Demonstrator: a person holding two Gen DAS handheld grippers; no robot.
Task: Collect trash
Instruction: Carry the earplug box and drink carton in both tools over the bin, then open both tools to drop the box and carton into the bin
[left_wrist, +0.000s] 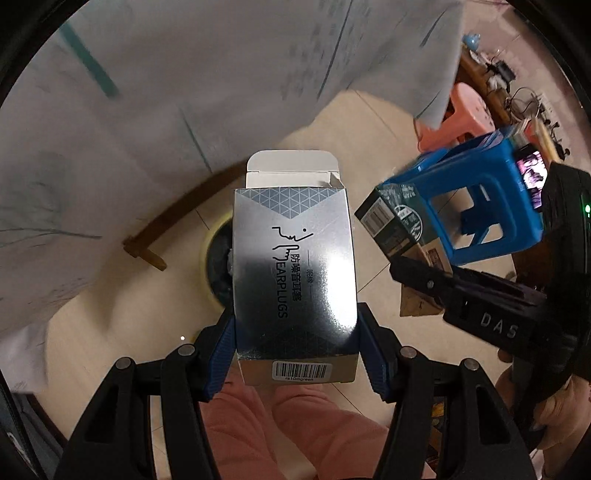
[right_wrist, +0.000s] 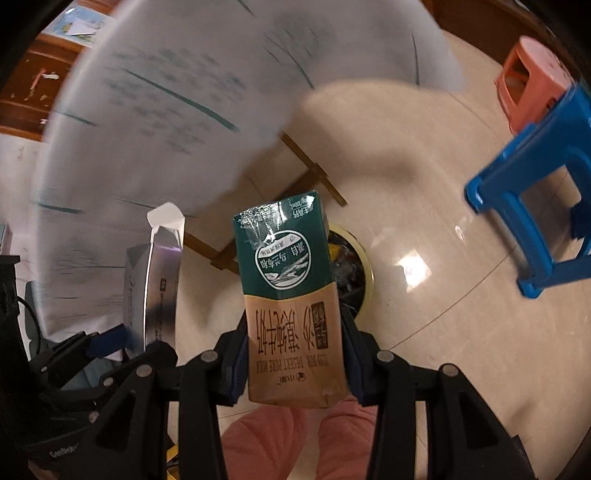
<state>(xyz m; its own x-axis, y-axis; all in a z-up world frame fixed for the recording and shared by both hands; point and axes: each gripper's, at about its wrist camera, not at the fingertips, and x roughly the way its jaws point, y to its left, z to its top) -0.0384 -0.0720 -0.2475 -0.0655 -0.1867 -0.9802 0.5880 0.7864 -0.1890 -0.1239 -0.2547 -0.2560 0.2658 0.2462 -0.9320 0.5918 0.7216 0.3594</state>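
One white cloth (left_wrist: 155, 92) with thin teal lines hangs over a table and fills the upper left of both wrist views, blurred. Below it lies a pale tiled floor (right_wrist: 424, 229). Two plastic stools stand on the floor at the right: one blue stool (right_wrist: 535, 206) and, behind it, one pink stool (right_wrist: 532, 77). One round bin (right_wrist: 351, 273) with a yellow rim sits on the floor, directly beneath both grippers and partly hidden by what they hold.

Two pieces of trash are held. The left gripper (left_wrist: 295, 354) has its blue-padded fingers partway apart, clamped on the sides of one silver earplug box (left_wrist: 295, 266), whose top flap stands open; the box is above the bin. The right gripper (right_wrist: 295, 358) has its fingers closer together, clamped on one green and brown milk carton (right_wrist: 291, 295), also above the bin. The person's pink-clad knees (left_wrist: 266, 424) show at the bottom.
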